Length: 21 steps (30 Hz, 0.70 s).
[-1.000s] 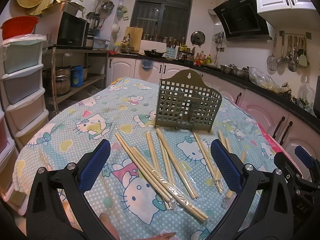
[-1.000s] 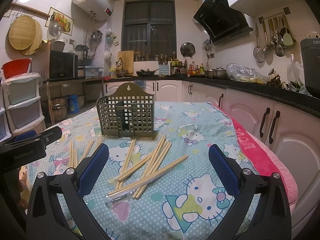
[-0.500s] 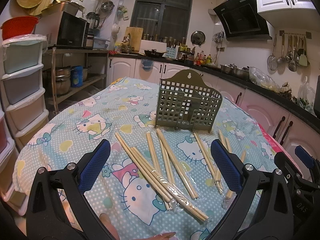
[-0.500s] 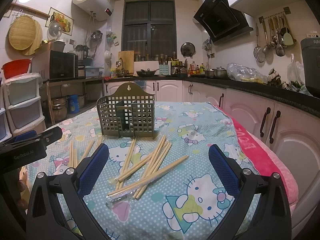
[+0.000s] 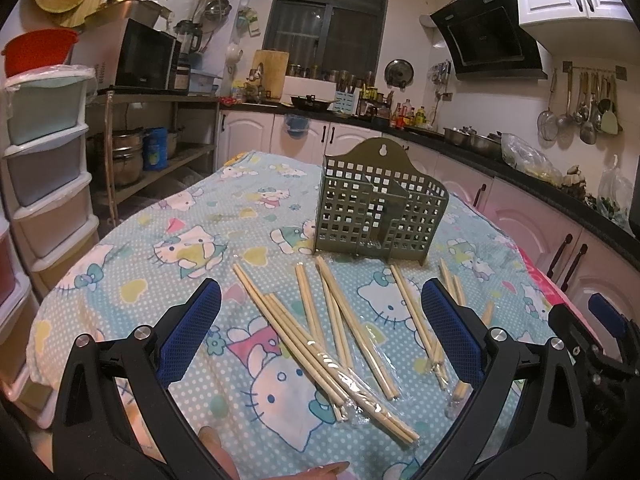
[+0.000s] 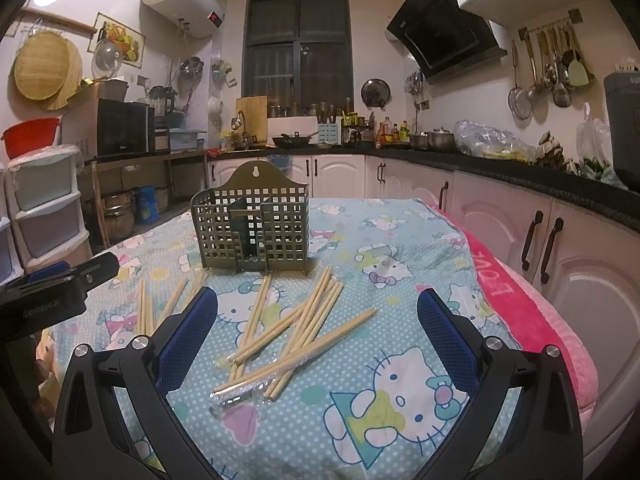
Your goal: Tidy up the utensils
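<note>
Several pale wooden chopsticks (image 5: 320,320) lie scattered on the cartoon-print tablecloth, some in clear wrappers; they also show in the right wrist view (image 6: 292,328). A green perforated utensil holder (image 5: 378,212) stands upright behind them, empty as far as I can see, and also shows in the right wrist view (image 6: 252,228). My left gripper (image 5: 320,332) is open and empty, hovering over the near chopsticks. My right gripper (image 6: 316,332) is open and empty above its own pile. The right gripper shows at the left view's right edge (image 5: 600,344).
The table (image 5: 160,248) has rounded edges; a pink cloth (image 6: 520,300) hangs at its right side. Plastic drawers (image 5: 44,160) stand to the left. Kitchen cabinets (image 6: 560,232) and a counter run along the right and back.
</note>
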Tool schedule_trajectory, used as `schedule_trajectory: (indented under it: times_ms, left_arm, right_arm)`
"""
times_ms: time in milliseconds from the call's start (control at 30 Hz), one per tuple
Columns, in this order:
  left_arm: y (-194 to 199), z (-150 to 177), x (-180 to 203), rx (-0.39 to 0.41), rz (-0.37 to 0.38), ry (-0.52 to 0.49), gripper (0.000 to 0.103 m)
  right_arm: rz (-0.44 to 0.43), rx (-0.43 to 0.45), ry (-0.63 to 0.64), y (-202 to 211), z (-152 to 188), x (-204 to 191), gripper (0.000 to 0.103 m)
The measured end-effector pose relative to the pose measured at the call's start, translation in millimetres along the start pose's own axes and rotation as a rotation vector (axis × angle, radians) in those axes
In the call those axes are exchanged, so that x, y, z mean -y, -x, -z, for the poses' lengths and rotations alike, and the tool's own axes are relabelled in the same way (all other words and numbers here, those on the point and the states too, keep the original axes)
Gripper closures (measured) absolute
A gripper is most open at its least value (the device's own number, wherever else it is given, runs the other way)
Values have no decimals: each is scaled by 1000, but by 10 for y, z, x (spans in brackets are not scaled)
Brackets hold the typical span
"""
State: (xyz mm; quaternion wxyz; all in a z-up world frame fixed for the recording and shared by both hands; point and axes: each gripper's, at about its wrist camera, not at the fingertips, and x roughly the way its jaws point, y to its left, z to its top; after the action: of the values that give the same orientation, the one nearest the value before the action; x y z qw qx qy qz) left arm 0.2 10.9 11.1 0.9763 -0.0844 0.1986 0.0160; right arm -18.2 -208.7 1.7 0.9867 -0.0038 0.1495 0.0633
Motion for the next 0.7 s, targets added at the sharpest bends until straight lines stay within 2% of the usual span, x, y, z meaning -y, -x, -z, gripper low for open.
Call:
schedule_trajectory:
  times_ms: [267, 700]
  left_arm:
    - [-86, -145, -133, -10, -28, 29, 11]
    - [-383, -319, -473, -107, -138, 45, 11]
  right_arm:
    - [-3, -15, -20, -154, -103, 132, 6]
    - [-52, -99, 34, -504, -243, 56, 6]
